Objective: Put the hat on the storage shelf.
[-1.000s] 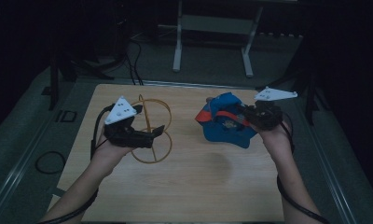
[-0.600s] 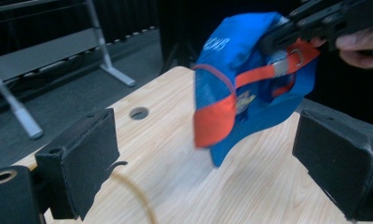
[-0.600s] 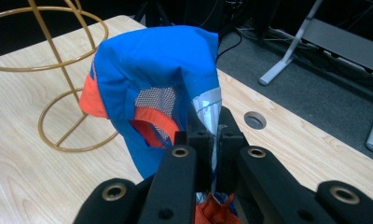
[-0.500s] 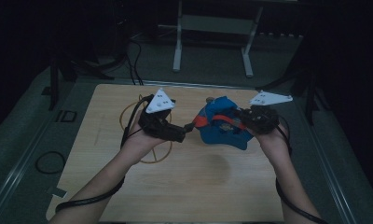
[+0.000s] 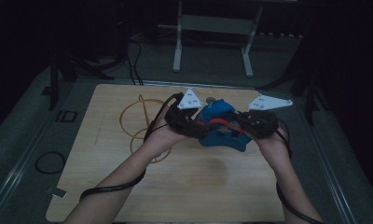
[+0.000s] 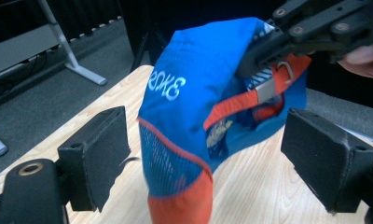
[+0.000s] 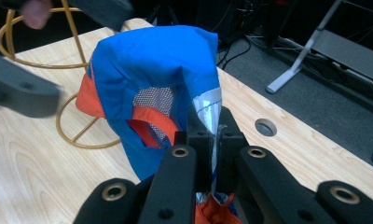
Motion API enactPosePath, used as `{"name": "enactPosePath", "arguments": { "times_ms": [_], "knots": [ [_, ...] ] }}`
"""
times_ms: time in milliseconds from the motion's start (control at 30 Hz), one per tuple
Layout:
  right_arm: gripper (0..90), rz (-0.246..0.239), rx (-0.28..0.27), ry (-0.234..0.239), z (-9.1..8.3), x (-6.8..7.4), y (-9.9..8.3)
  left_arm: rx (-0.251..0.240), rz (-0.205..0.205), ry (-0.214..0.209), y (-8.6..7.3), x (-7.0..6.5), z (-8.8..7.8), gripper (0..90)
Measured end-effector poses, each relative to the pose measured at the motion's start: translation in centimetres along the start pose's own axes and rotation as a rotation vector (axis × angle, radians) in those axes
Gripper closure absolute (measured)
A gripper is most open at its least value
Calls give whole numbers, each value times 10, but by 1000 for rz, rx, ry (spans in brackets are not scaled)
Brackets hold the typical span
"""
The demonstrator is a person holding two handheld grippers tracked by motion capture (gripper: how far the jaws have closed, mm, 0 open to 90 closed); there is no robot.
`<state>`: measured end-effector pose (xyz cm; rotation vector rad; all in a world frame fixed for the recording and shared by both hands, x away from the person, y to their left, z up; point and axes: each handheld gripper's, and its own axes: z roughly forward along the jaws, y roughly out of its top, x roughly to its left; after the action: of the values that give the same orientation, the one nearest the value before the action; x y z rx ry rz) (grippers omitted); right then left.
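Observation:
A blue cap (image 5: 219, 128) with orange trim and mesh panels hangs just above the wooden table (image 5: 105, 186). My right gripper (image 5: 236, 122) is shut on a fold of its fabric (image 7: 212, 135), as the right gripper view shows up close. My left gripper (image 5: 201, 130) is at the cap's left side. In the left gripper view its two black pads (image 6: 100, 149) stand either side of the cap (image 6: 189, 107) without pressing on it. Those jaws have just been closing, and a gap remains on both sides. The right gripper (image 6: 310, 28) holds the cap's top edge there.
A gold wire stand (image 5: 138, 123) lies on the table left of the cap, behind my left hand. There is a round hole (image 7: 265, 126) in the tabletop near the right edge. A metal frame's legs (image 5: 212, 42) stand on the dark floor beyond the table.
My left gripper has moved right, from over the gold wire stand to the cap, and now brackets it. The right gripper has kept still with the cap.

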<state>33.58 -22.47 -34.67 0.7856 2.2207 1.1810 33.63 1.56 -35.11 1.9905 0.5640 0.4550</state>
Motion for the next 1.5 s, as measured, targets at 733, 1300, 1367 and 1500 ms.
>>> {"name": "enactPosePath", "arguments": {
  "times_ms": [733,1300,1367,1500],
  "knots": [
    [879,-45,15,40,5,16,-4,79,46,-32,6,4,32,591],
    [839,12,-24,43,-3,12,-12,77,163,60,9,-20,36,891],
    [763,16,-46,59,-9,12,-13,68,181,80,8,-19,33,892],
    [655,28,-77,76,-21,11,-15,50,204,109,5,-16,27,892]
  ]
}}
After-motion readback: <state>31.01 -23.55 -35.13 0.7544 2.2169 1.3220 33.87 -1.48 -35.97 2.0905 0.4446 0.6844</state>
